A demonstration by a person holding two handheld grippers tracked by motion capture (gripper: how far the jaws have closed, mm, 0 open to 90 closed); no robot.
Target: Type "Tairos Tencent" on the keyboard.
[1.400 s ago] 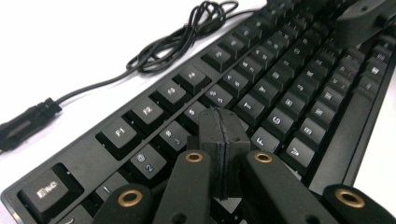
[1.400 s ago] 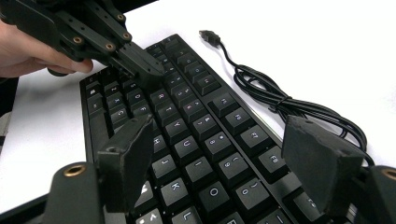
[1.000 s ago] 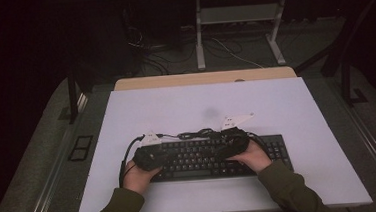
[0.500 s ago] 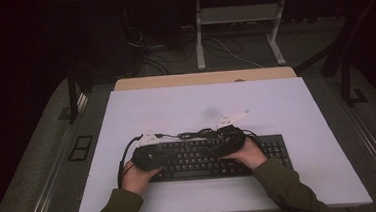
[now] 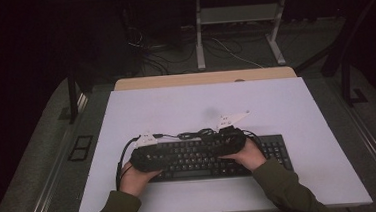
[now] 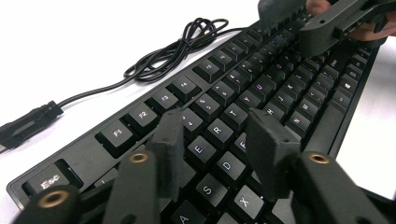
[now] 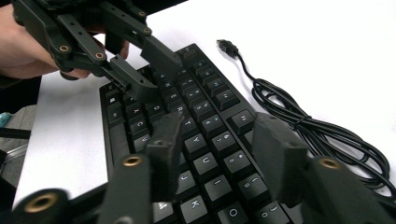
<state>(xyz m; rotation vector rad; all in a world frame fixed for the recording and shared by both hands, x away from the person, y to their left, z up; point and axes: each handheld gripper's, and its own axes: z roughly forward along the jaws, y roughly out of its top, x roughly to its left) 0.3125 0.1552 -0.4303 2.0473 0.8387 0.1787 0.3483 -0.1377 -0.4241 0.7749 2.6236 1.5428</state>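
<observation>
A black keyboard lies at the near edge of the white table; over its keys hang the left gripper, jaws just widened to part open, and the right gripper, just narrowed to the same, neither holding anything. Its coiled cable lies just behind. Beyond, desk legs and the floor fade into darkness.

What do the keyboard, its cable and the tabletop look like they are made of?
Keyboard: likely matte black plastic, keycaps with printed legends and a soft sheen. Cable: black, rubbery-looking sheath, coiled in loose loops. Table: smooth white, low-gloss sheet, perhaps laminate; hard to say.
</observation>
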